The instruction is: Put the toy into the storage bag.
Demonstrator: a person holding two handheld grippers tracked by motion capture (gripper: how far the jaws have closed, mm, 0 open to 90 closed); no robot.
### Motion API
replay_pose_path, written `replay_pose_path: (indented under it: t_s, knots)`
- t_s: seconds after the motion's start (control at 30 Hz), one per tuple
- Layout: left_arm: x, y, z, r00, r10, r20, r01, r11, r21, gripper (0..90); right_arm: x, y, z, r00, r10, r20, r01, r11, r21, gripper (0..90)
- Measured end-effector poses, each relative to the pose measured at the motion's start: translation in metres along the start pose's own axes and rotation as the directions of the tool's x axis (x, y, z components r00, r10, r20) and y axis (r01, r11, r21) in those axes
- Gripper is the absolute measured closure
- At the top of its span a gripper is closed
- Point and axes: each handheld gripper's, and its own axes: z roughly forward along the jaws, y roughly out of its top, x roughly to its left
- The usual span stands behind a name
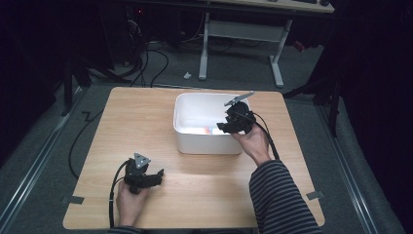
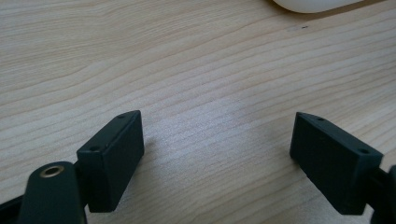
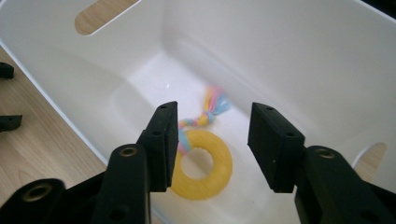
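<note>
A white plastic bin (image 1: 209, 141) stands on the wooden table (image 1: 146, 122), right of centre. Inside it, on the floor, lies a yellow ring toy (image 3: 205, 163) with a knotted pastel rope tail (image 3: 212, 109). My right gripper (image 3: 212, 147) hovers over the bin's near right corner (image 1: 234, 122), pointing down into it. Its jaws are apart, nothing sits between them, and the ring is below them. My left gripper (image 1: 158, 174) rests low over the table near the front left, jaws wide apart over bare wood (image 2: 215, 135).
The bin has a slot handle (image 3: 105, 14) in its end wall. Bare tabletop surrounds the left gripper. Beyond the table are a grey floor with cables (image 1: 146, 63) and a white desk frame (image 1: 243, 34).
</note>
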Motion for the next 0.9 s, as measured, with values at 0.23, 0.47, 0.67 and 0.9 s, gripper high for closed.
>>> replay_pose_path:
  t_s: [0.23,0.47,0.67,0.9]
  knots:
    - [0.000,0.000,0.000,1.0000,0.000,0.000,0.000,1.0000,0.000,17.8,-0.004,-0.009,-0.021,0.9992,0.022,0.032,-0.019,0.997,-0.076,44.8]
    - [0.000,0.000,0.000,1.0000,0.000,0.000,0.000,1.0000,0.000,17.8,-0.011,-0.018,-0.041,0.9970,0.061,0.047,-0.055,0.991,-0.121,45.1]
    - [0.000,0.000,0.000,1.0000,0.000,0.000,0.000,1.0000,0.000,17.8,-0.017,-0.028,-0.055,0.9961,0.078,0.041,-0.071,0.984,-0.161,45.2]
    - [0.000,0.000,0.000,1.0000,0.001,0.000,-0.001,1.0000,0.000,17.8,-0.022,-0.037,-0.067,0.9937,0.102,0.047,-0.092,0.979,-0.180,45.2]
